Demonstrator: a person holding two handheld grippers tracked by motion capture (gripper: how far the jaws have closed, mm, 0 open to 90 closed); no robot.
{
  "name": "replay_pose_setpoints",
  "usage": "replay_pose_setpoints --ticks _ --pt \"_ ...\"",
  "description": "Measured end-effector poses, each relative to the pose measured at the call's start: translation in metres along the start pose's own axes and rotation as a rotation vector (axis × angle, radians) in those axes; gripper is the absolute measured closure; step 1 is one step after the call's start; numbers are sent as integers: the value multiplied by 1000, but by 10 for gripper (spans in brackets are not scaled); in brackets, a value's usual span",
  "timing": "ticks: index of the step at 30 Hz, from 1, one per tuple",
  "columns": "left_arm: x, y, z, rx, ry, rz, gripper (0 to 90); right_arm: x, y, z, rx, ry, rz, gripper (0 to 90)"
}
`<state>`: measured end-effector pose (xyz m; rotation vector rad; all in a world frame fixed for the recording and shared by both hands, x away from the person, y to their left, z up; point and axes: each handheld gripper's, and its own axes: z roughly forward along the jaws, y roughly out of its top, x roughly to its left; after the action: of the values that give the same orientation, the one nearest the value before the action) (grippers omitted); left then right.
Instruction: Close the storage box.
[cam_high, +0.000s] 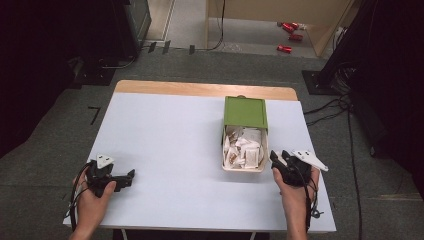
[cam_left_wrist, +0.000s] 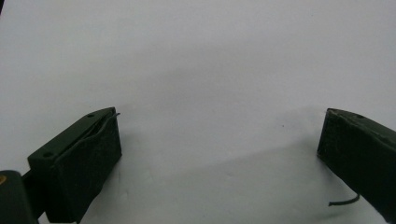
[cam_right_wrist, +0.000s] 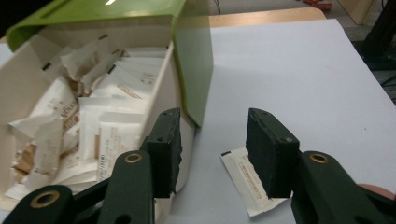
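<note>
A cream box (cam_high: 243, 169) stands right of the table's middle, its green lid (cam_high: 245, 112) slid back over the far half. Several white sachets (cam_high: 244, 147) fill the uncovered part. My right gripper (cam_high: 276, 159) rests by the box's near right corner, held in a hand. In the right gripper view it (cam_right_wrist: 212, 128) is open, its left jaw against the box wall (cam_right_wrist: 187, 140). One white sachet (cam_right_wrist: 239, 175) lies flat on the table between the jaws, partly under the right one. My left gripper (cam_high: 129, 177) sits at the near left, wide open (cam_left_wrist: 219, 128) over bare tabletop.
The white tabletop (cam_high: 165, 145) has a wooden strip (cam_high: 200, 89) along its far edge. Beyond it, red cans (cam_high: 289, 35) lie on the floor. Cables (cam_high: 330, 107) run on the carpet at the right, and dark equipment stands on both sides.
</note>
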<state>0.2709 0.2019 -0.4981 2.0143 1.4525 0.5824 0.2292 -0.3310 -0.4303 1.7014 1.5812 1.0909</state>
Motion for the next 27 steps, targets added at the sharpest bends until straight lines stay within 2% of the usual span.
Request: replay_pose_setpoints --ticks 2,5,8,12,15,24,27 --pt "0 0 0 0 0 0 0 5 4 -4 -13 11 -10 565" --pt "0 0 0 0 0 1 0 10 6 -7 -18 -6 -24 585" --pt "0 0 0 -1 0 0 0 11 8 -10 -21 -13 -19 583" --pt "0 0 0 0 0 0 0 14 10 -14 -31 4 -11 581" --pt "0 0 0 -1 0 0 0 19 11 -15 -38 15 -27 590" --pt "0 0 0 0 0 0 0 23 7 -10 -5 16 -42 662" --pt "0 0 0 0 0 0 0 23 4 -7 16 24 -19 726"
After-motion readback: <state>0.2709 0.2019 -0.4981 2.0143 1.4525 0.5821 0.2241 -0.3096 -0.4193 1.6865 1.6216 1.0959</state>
